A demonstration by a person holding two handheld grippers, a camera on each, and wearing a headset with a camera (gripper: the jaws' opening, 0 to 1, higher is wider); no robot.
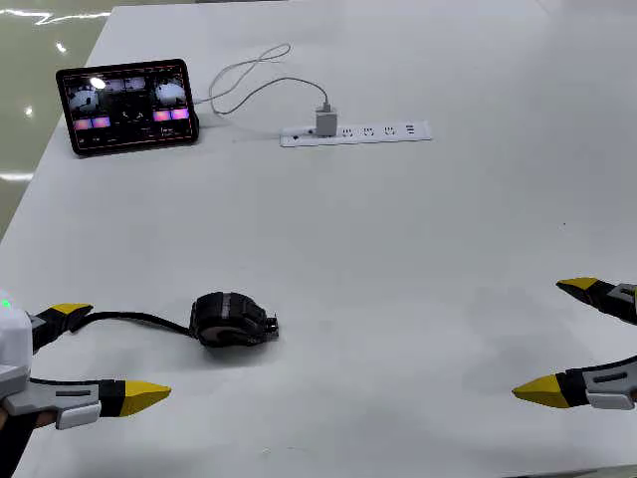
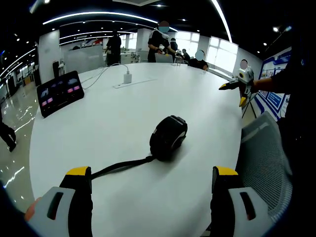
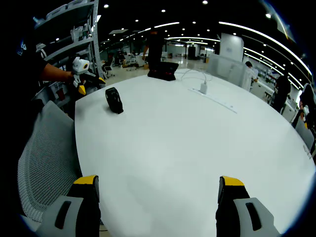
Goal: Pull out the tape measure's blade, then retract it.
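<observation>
Tape measure in a compact black rounded case [image 1: 231,319] lies on the white table [image 1: 418,259] just ahead of the left gripper [image 1: 119,351], whose jaws are spread wide and empty. Its black cord strap [image 1: 129,319] trails toward them. The right gripper [image 1: 540,339], equally wide, sits well apart. The case is probably dense, hard and slick: clamp its flat sides and pinch the blade's tip.

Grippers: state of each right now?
Left gripper: open, holding nothing; tape measure lies just ahead of it.
Right gripper: open, holding nothing.
</observation>
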